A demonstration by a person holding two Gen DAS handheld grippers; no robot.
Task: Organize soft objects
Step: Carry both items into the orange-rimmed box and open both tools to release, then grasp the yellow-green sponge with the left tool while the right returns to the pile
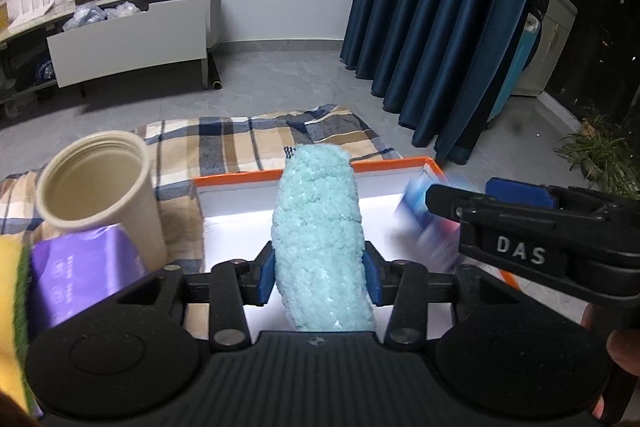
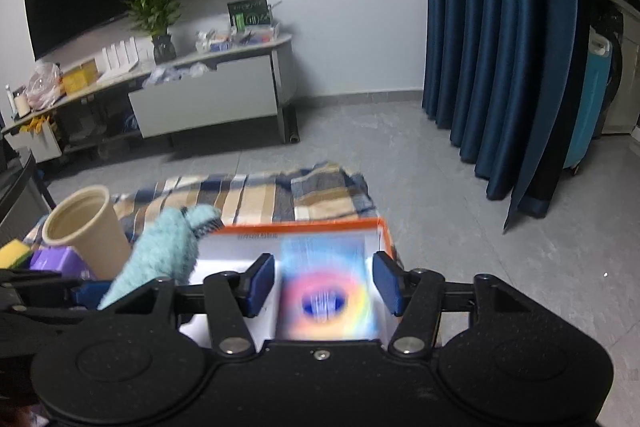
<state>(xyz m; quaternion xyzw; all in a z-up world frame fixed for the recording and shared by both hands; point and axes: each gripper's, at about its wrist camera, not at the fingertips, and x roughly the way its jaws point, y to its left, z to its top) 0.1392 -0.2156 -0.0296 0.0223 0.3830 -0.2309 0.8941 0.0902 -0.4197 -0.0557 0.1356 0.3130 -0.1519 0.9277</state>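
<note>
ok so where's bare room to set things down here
Free: the white box floor between its left wall and the blue fluffy cloth, and the plaid blanket behind the box. Crowded: the left, around the beige cup, purple pack and yellow sponge.

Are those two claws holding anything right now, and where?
Left gripper pinches the fluffy blue cloth at its sides. Right gripper straddles a colourful packet, pads apart.

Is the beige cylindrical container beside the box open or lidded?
Open. The beige cylindrical container has no lid; its threaded rim and bare inner wall show in both views.
</note>
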